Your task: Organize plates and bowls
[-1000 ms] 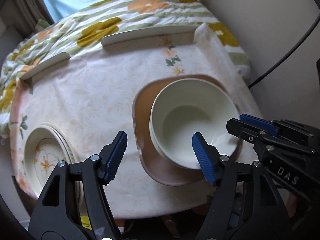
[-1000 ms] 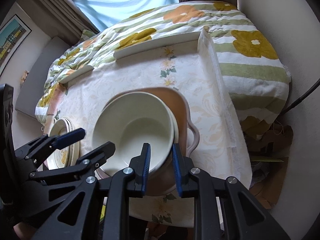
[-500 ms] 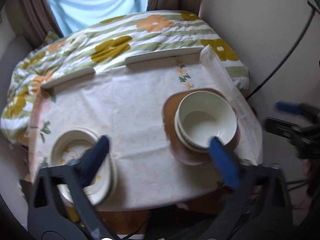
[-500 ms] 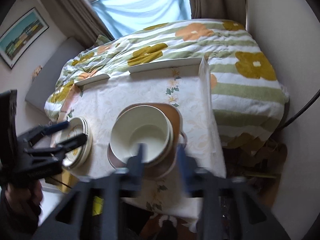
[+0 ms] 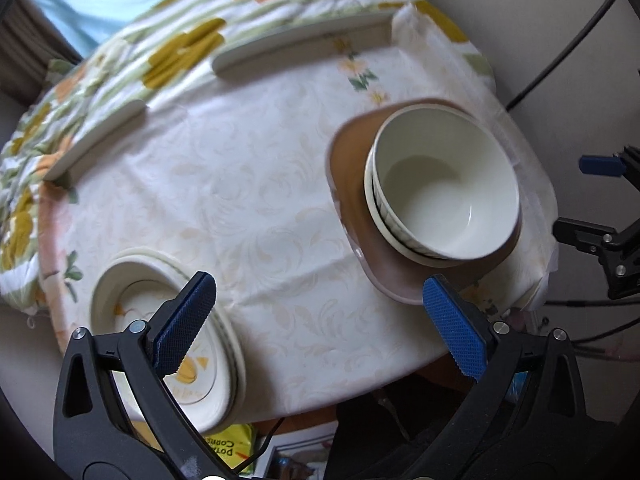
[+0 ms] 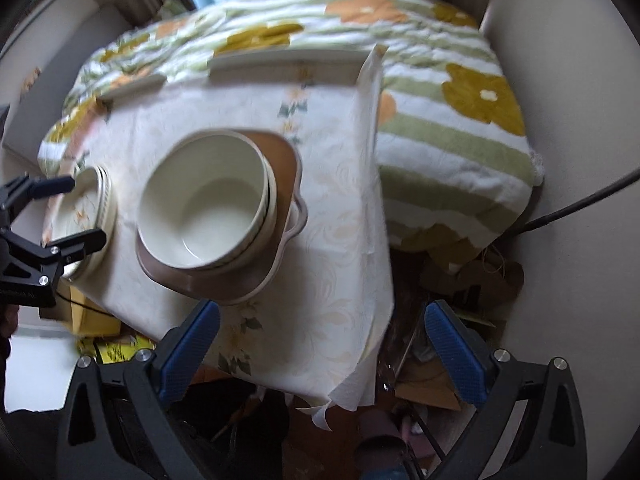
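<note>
Bench [image 5: 248, 184] w/ pale leaf-print cloth; beyond it a bed w/ flowered quilt [image 6: 452, 92], curtains and a window at the back, plain wall on the right.

Two pale strips [image 5: 296, 46] lie along the bench's far edge. A black cable [image 5: 560, 64] runs down the wall. Yellow packet [image 5: 230, 446] below the near edge.

Left side: stack of plates [image 5: 136, 292] w/ orange pattern, near the edge. Right side: brown tray [image 5: 348, 168] carrying nested white bowls [image 5: 444, 184], top one empty.

Left gripper [image 5: 316, 324] hovers over the bench's near edge, fingers wide, nothing between them. Right gripper [image 6: 320, 344], its fingers just opened wide, hangs off the near corner, apart from the bowls.
</note>
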Action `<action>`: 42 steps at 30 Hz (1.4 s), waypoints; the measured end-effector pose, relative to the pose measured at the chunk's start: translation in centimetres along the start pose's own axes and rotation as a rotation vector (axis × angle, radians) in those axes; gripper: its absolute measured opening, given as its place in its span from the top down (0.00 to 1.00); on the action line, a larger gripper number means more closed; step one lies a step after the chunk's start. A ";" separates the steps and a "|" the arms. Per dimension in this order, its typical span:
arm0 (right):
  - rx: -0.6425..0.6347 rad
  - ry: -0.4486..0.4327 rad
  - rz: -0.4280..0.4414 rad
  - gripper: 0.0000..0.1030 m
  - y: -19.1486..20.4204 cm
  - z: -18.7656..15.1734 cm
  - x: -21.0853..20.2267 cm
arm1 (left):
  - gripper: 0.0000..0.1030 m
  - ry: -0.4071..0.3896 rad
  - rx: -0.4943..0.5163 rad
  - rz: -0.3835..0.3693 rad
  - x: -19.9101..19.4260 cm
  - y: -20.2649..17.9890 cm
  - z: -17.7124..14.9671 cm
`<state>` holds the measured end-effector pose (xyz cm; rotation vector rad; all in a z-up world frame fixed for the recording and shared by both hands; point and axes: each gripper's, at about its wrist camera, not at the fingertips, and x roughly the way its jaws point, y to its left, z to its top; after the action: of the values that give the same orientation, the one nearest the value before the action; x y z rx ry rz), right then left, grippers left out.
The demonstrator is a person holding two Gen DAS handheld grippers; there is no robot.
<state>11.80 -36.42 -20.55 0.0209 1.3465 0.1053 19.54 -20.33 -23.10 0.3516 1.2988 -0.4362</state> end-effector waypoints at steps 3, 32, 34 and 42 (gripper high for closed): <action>-0.022 0.057 0.001 0.18 0.4 0.8 2.1 | 0.00 0.060 0.012 -0.016 2.2 0.0 0.4; -0.148 0.091 0.163 0.81 2.5 1.4 8.7 | 0.76 0.062 0.131 -0.068 8.7 -5.7 1.6; -0.159 0.072 0.151 0.81 2.7 1.1 8.4 | 0.76 0.048 0.124 -0.062 8.7 -6.0 1.6; -0.202 0.004 0.100 0.82 3.1 0.7 7.5 | 0.76 -0.008 0.106 -0.041 7.4 -6.5 1.1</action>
<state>13.86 -32.63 -27.42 -0.0825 1.3331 0.3249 18.79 -27.31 -30.12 0.4124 1.2797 -0.5420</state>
